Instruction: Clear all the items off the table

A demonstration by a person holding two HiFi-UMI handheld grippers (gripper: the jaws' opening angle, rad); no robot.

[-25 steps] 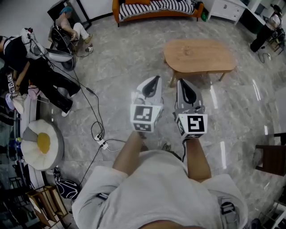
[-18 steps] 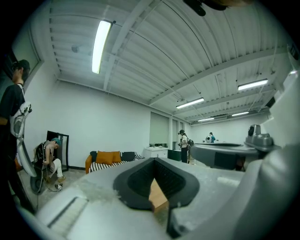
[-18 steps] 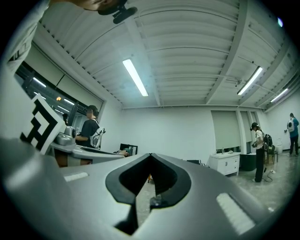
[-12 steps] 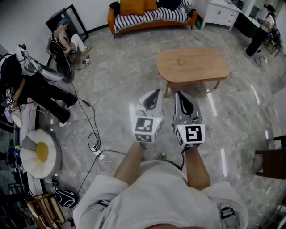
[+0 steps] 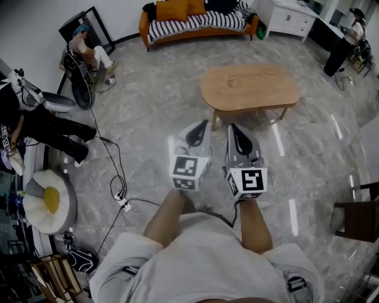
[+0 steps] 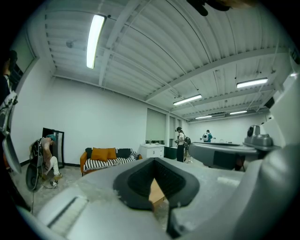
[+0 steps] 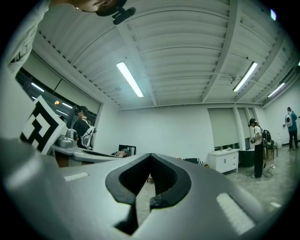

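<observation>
Directly ahead of the person, on a grey marbled stone floor [image 5: 148, 118], stands the oval light-wood coffee table [image 5: 251, 89], which is the task's thing. Any items on its top are too small to make out from the head view. The left gripper [image 5: 204, 122] and right gripper [image 5: 232, 126] are held side by side just short of the table's near edge, both pointing at it and well above the floor. In the left gripper view the left gripper [image 6: 153, 161] has its jaws closed tip to tip with nothing between them. A sliver of the table [image 6: 157, 194] shows through the gap behind the tips. In the right gripper view the right gripper [image 7: 150, 154] likewise has its jaws pressed together and empty. Beyond the table's far side sits an orange sofa with a striped seat and dark cushions [image 5: 195, 18], and beside the sofa is a white drawer cabinet [image 5: 287, 15] with its drawers shut. Far to the table's left lies a round white cushion shaped like a fried egg [image 5: 47, 201], and between the cushion and the grippers a white power strip with trailing black cables [image 5: 124, 204]. Near the table's right end, towards the person, is a dark wooden chair [image 5: 358, 216]. Several people sit or stand along the room's edges.
</observation>
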